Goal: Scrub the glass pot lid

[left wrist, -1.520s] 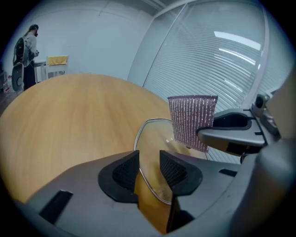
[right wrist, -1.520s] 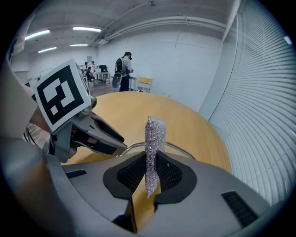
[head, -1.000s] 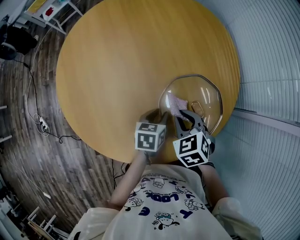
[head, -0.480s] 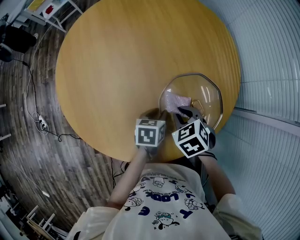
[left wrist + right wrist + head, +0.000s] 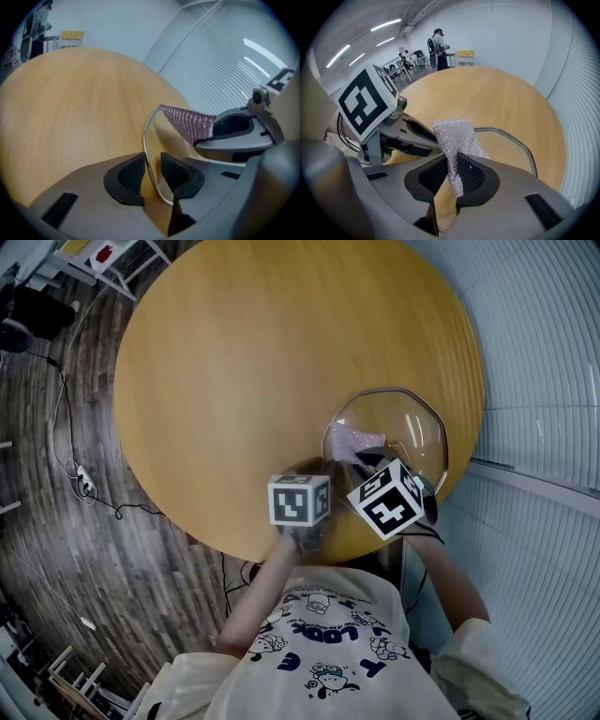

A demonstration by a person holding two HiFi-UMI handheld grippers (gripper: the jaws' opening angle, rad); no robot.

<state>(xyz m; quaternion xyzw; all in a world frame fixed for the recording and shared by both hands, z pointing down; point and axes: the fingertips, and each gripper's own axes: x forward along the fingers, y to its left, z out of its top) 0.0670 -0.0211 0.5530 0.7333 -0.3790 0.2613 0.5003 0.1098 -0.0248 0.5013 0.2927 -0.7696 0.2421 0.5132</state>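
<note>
Position of the octagonal, metal-rimmed glass pot lid [image 5: 412,427]: on the round wooden bench [image 5: 262,362], at its near right edge. The lid's right side comes close to that edge. Past the edge stands a white slatted wall [image 5: 534,362], so little room is left on that side. To the left and towards the far edge, the bench top is bare wood with wide room for movement. A dark plank floor [image 5: 56,521] lies beyond its left edge.

The left gripper [image 5: 151,172] is at the lid's near left side. Its jaws are pinched on the metal rim, which runs up between the two pads.

The right gripper [image 5: 451,176] is just beside the left one, over the lid's near part. Its jaws are pressed on a pink mesh scrubbing cloth [image 5: 452,136]. The free end of the cloth stands out past the jaws over the left part of the glass.

Change from one second ago: the right gripper's marker cube has turned and moved up towards the lid. The cloth, previously slanted, now lies flatter across the glass. The left gripper holds the same place on the rim.
</note>
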